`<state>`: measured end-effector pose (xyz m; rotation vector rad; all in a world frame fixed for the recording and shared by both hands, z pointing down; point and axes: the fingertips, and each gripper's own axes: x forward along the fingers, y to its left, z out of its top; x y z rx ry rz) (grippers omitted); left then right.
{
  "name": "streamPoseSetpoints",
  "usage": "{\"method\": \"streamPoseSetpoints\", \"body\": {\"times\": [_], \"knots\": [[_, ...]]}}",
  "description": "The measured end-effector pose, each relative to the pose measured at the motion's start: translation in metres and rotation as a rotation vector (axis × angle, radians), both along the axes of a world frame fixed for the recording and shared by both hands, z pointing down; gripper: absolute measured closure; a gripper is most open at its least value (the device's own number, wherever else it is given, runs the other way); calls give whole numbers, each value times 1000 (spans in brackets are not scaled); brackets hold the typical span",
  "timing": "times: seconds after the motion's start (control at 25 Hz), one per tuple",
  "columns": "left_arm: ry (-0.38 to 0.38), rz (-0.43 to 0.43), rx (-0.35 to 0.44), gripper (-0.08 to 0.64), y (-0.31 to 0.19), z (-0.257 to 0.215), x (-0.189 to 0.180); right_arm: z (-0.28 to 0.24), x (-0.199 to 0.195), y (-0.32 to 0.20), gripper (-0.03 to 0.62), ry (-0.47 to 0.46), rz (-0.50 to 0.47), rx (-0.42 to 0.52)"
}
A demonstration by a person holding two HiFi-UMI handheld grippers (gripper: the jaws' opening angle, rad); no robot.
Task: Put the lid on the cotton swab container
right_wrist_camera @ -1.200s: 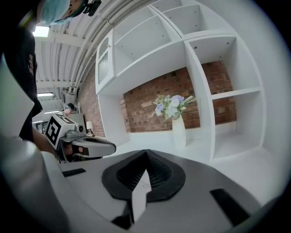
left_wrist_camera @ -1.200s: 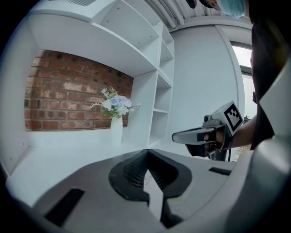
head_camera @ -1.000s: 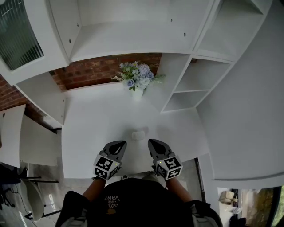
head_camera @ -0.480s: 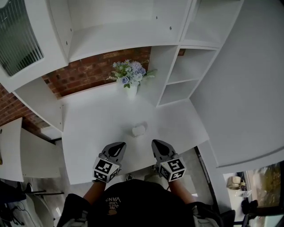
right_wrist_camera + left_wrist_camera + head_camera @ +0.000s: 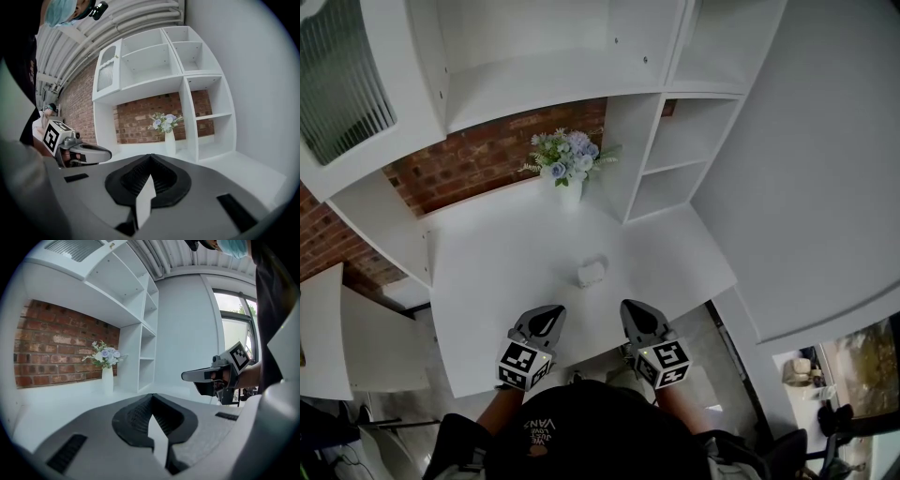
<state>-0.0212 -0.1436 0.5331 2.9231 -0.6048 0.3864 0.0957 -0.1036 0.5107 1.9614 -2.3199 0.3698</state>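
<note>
Head view with both gripper views. The cotton swab container [image 5: 592, 273] is seen as a small pale object standing alone on the white worktop [image 5: 497, 272]; at this size it cannot be told whether a lid is fitted, and no separate lid can be made out. The left gripper [image 5: 546, 317] and the right gripper [image 5: 632, 315] are held on the person's side of the container, near the worktop's front edge, one to either side of it and both apart from it. The fingers [image 5: 133, 416] of the left gripper are shown pressed together with nothing between them. The fingers [image 5: 127, 180] of the right gripper are likewise brought fully together and carry nothing. Each gripper is pointed roughly level across the worktop, past the container rather than at it. Beyond the container, a white vase of pale blue flowers [image 5: 567, 169] is set against the brick wall [image 5: 478, 155]. Beyond the container and to its right, white open shelving [image 5: 675, 150] is stood on the worktop.
</note>
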Motion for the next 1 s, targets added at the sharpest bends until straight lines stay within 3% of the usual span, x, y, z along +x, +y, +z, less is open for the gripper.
{"method": "streamPoseSetpoints", "body": {"times": [1.0], "knots": [[-3,31,-16,554,14,4,5,6,3,13,594,18,43,-24]]}}
